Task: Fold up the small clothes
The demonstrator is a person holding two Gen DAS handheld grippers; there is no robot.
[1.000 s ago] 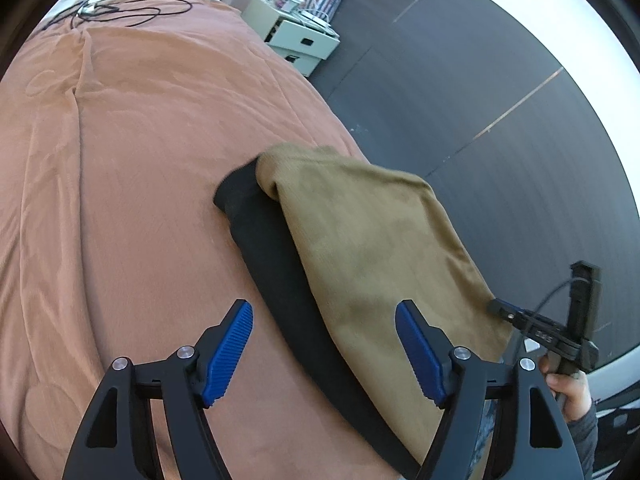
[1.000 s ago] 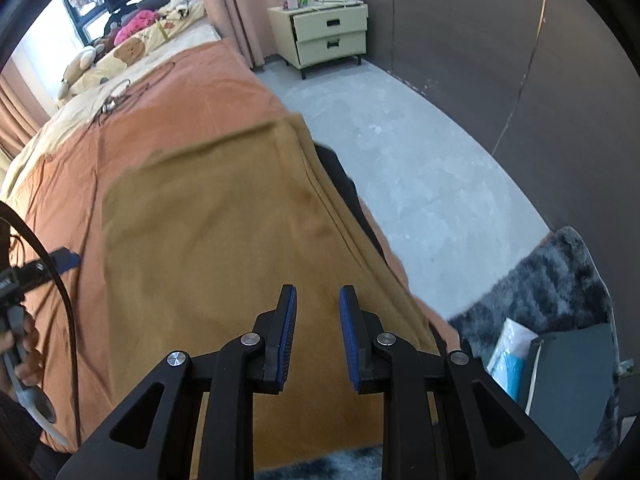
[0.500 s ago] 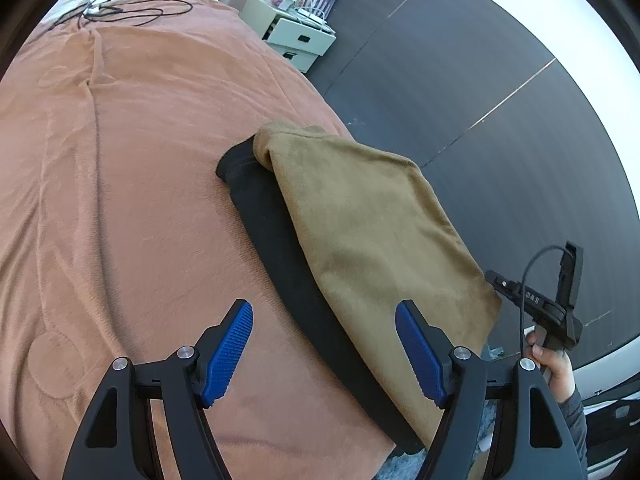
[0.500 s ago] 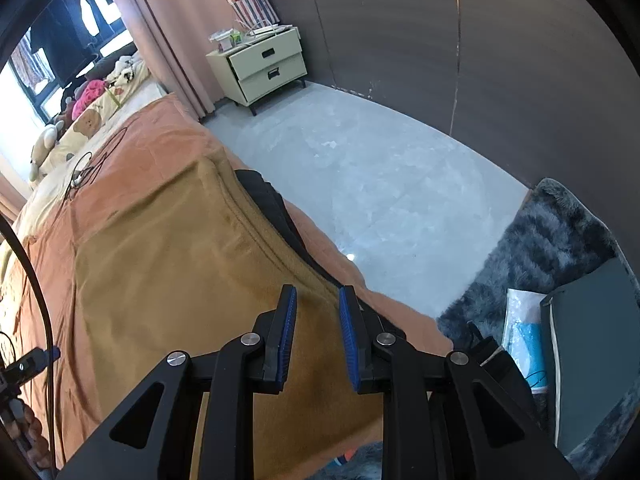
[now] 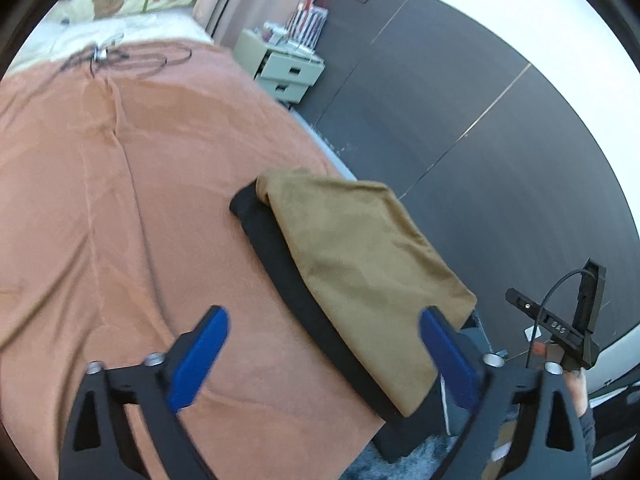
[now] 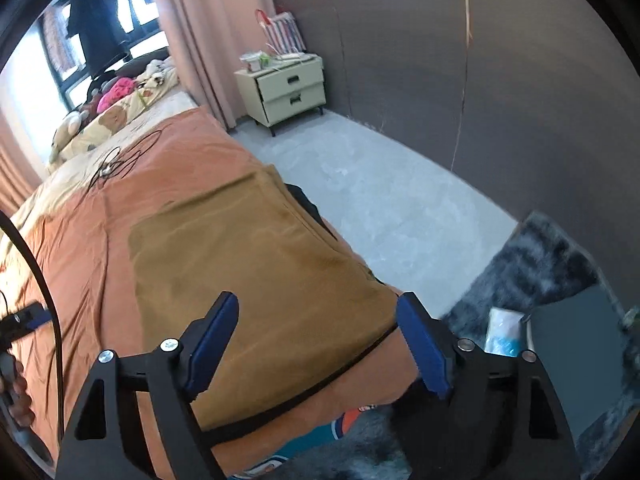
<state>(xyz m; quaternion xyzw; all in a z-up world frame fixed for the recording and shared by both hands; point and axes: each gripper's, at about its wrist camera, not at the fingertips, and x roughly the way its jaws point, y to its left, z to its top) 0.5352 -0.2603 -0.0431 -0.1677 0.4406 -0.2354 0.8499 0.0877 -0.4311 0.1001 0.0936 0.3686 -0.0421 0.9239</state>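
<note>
A folded tan garment (image 5: 360, 264) lies on a folded black garment (image 5: 288, 276) near the right edge of the bed; both also show in the right wrist view, the tan one (image 6: 256, 264) on top with black edges (image 6: 308, 204) peeking out. My left gripper (image 5: 324, 356) is open and empty, held above the bed just short of the stack. My right gripper (image 6: 320, 348) is open and empty, above the tan garment's near edge. The right gripper's body also shows in the left wrist view (image 5: 560, 328).
The bed has a rust-orange blanket (image 5: 120, 200). Black cables (image 5: 120, 56) lie near the pillows. A pale green nightstand (image 6: 288, 88) stands by the curtain. Grey floor (image 6: 380, 192), a dark shaggy rug (image 6: 540, 264) and a dark wall (image 5: 480, 120) flank the bed.
My right gripper has opened from shut and has drawn back from the tan garment. The left gripper stayed open and pulled back a little, so the stack looks farther off.
</note>
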